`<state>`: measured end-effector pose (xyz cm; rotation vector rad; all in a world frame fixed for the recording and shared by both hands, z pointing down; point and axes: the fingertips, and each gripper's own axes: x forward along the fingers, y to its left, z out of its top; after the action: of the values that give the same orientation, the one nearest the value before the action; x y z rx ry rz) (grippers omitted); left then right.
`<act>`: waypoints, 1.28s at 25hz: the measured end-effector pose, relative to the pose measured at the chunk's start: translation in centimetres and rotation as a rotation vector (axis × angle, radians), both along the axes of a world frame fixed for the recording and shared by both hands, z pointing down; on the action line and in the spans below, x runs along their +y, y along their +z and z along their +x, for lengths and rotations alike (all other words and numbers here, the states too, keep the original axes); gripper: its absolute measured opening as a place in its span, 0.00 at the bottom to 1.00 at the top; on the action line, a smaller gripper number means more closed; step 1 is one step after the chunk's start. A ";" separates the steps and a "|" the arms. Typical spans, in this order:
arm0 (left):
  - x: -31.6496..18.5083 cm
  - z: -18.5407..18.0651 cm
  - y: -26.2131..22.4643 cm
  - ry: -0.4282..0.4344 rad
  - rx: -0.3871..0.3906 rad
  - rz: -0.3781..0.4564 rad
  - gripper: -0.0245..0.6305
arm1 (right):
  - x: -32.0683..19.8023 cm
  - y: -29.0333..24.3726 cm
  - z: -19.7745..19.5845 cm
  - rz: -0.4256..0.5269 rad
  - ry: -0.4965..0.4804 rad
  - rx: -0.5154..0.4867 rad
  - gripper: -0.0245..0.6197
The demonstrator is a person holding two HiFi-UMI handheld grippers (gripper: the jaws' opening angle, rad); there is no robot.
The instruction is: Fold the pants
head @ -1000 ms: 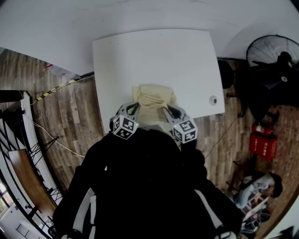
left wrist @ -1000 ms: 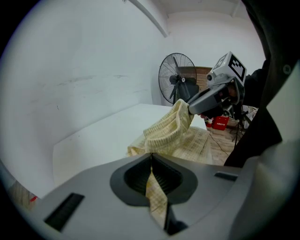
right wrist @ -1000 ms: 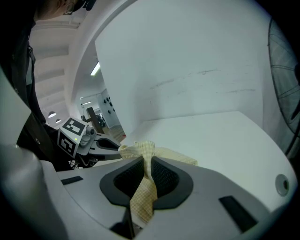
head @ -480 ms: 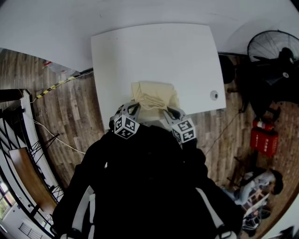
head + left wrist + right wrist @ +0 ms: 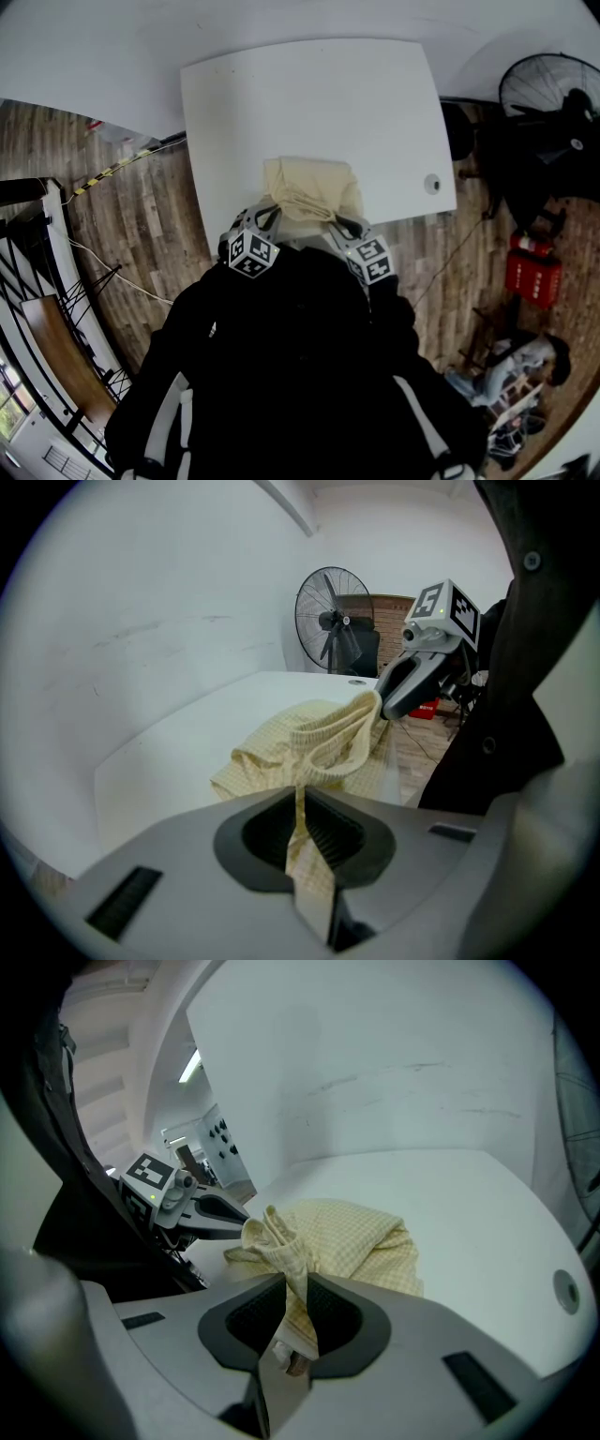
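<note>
Pale yellow checked pants (image 5: 310, 186) lie bunched near the front edge of the white table (image 5: 309, 94). My left gripper (image 5: 265, 218) is shut on the ribbed waistband (image 5: 323, 733), which runs as a thin strip between its jaws (image 5: 302, 829). My right gripper (image 5: 339, 223) holds the other end of the waistband; its jaws (image 5: 294, 1309) have just been opening a little, with the cloth (image 5: 328, 1241) still pinched between them. Each gripper shows in the other's view: the right gripper (image 5: 401, 688) and the left gripper (image 5: 223, 1211). The person's dark torso hides both hands in the head view.
A standing fan (image 5: 551, 92) is on the wooden floor to the right of the table. A small round fitting (image 5: 432, 183) sits in the table's near right corner. A red object (image 5: 532, 272) and a seated person (image 5: 511, 370) are further right.
Both grippers have come down a little toward the table's front edge with the waistband in them. The pants pile sits slightly flatter.
</note>
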<state>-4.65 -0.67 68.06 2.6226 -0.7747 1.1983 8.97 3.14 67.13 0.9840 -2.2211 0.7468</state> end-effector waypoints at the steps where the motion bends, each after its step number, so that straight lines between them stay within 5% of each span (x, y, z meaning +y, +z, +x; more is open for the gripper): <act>1: 0.1 -0.1 -0.1 -0.002 0.001 -0.001 0.05 | 0.3 0.0 0.0 -0.007 -0.006 0.001 0.12; 19: -0.3 -1.1 -2.1 -0.059 0.064 0.018 0.05 | 1.7 -1.3 1.7 -0.030 0.072 -0.008 0.12; 32: -3.9 0.1 -7.1 -0.169 0.225 0.060 0.04 | -5.7 -9.0 -0.3 0.215 0.208 -0.167 0.05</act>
<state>-4.58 -4.55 60.97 2.6165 -0.9772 0.8320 8.70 -2.57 58.11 1.3167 -2.4061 0.7139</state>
